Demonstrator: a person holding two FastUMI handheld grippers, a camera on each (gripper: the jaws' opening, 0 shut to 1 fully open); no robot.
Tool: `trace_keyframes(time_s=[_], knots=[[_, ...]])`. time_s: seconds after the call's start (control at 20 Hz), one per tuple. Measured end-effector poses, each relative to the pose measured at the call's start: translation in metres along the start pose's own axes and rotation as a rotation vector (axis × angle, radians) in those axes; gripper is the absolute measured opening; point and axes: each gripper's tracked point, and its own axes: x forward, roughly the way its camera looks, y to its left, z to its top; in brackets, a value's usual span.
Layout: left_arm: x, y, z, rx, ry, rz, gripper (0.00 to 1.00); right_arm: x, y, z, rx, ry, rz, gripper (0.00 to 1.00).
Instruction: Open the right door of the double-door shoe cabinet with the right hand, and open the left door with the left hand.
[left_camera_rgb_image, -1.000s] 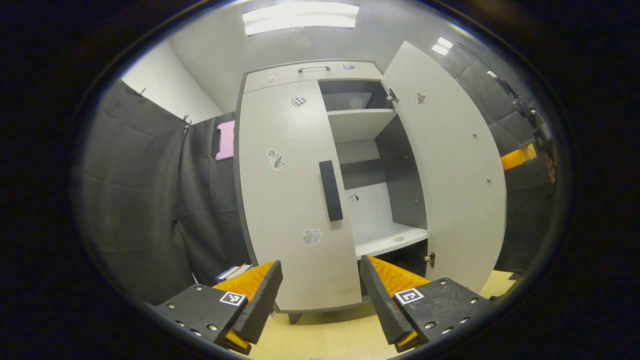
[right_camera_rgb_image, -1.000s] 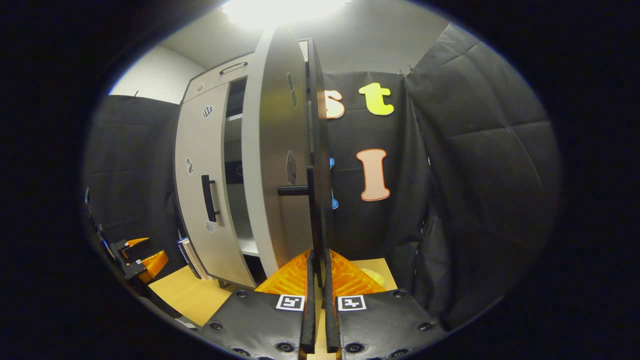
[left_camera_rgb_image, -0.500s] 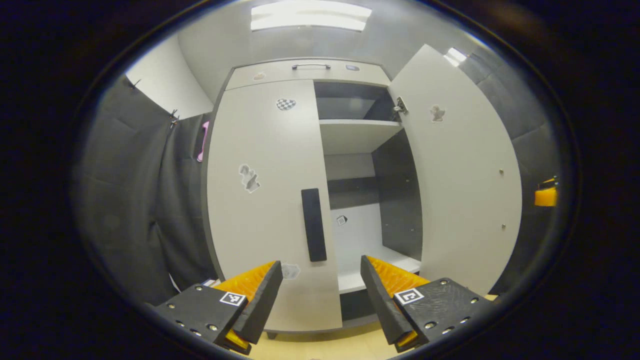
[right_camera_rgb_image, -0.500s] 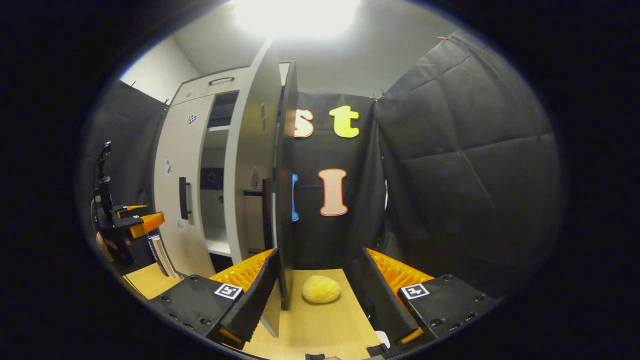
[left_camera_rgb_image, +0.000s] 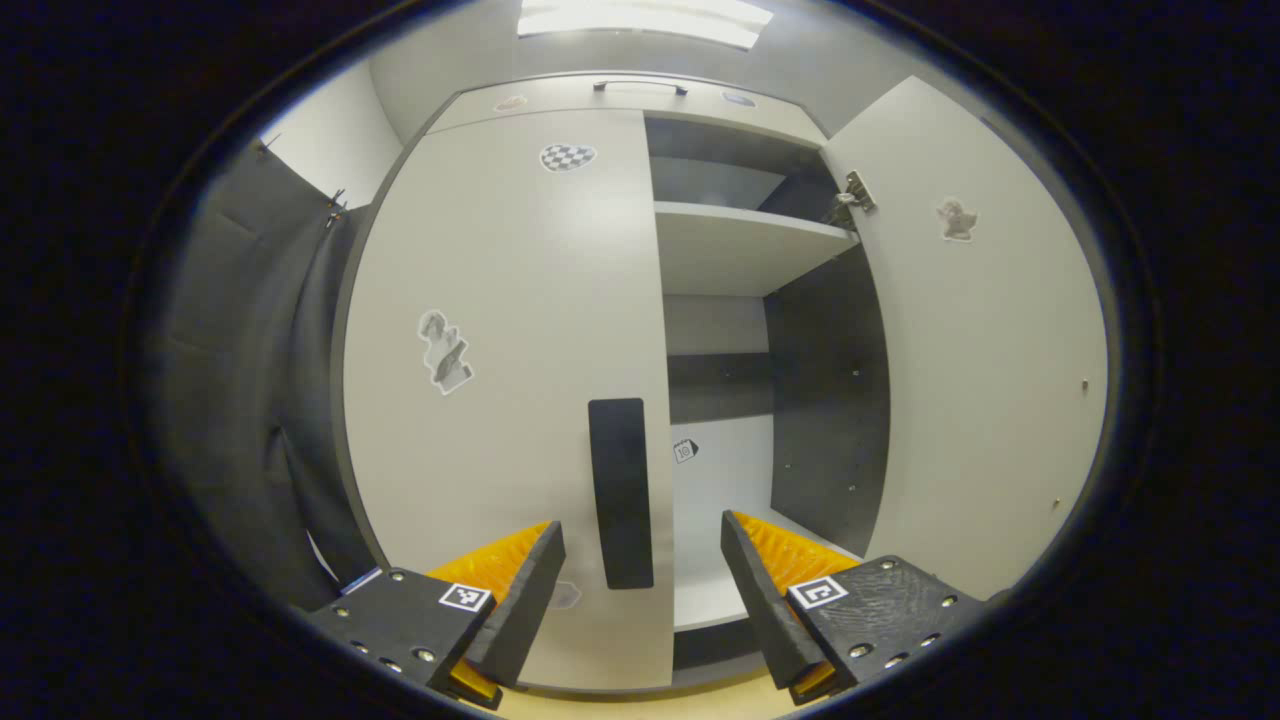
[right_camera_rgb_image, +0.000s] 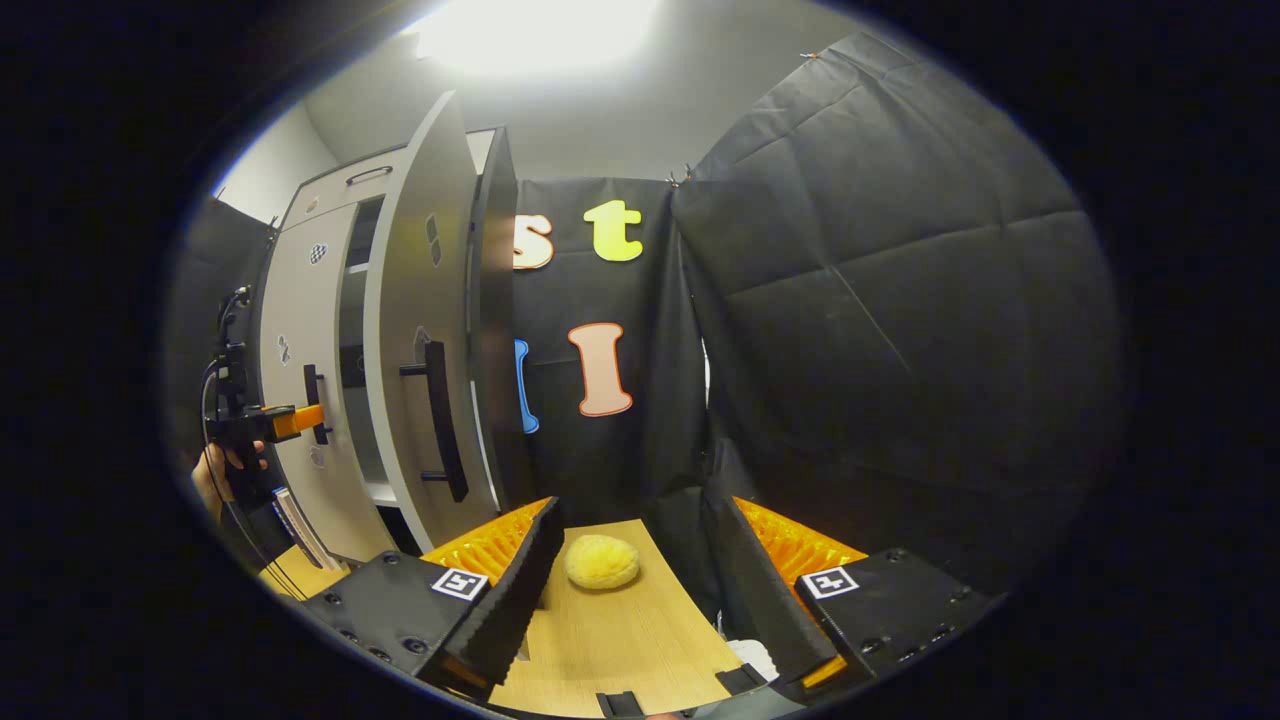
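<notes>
at the shoe cabinet (left_camera_rgb_image: 620, 95) the right door (left_camera_rgb_image: 985, 350) stands swung open — half done; left gripper (left_camera_rgb_image: 640, 590), jaws spread, frames the shut left door's handle (left_camera_rgb_image: 620, 490); right gripper (right_camera_rgb_image: 630, 590) open, empty.

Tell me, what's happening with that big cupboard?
A person is opening a tall pale grey shoe cabinet with two hand-held grippers. Its right door already stands wide open, showing bare shelves inside. The right hand-held gripper is open and off the door, above a wooden floor with a fuzzy yellow ball. The left hand-held gripper is open in front of the closed left door's black bar handle, not gripping it yet.
</notes>
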Motion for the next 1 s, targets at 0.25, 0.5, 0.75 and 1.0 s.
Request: trace_keyframes(time_s=[0.25, 0.5, 0.75, 1.0], knots=[[0.027, 0.017, -0.001, -0.004, 0.010, 0.056, 0.92, 0.001, -0.001, -0.004, 0.023, 0.025, -0.015, 0.98], [0.032, 0.021, -0.009, -0.047, 0.030, 0.062, 0.68, -0.001, -0.004, -0.006, 0.023, 0.046, -0.018, 0.98], [0.038, 0.008, -0.010, -0.005, 0.054, 0.032, 0.28, 0.002, 0.002, -0.006, 0.021, 0.043, 0.005, 0.97], [0.022, 0.009, -0.006, -0.051, 0.055, -0.001, 0.16, 0.006, 0.005, -0.005, -0.009, 0.047, 0.036, 0.96]])
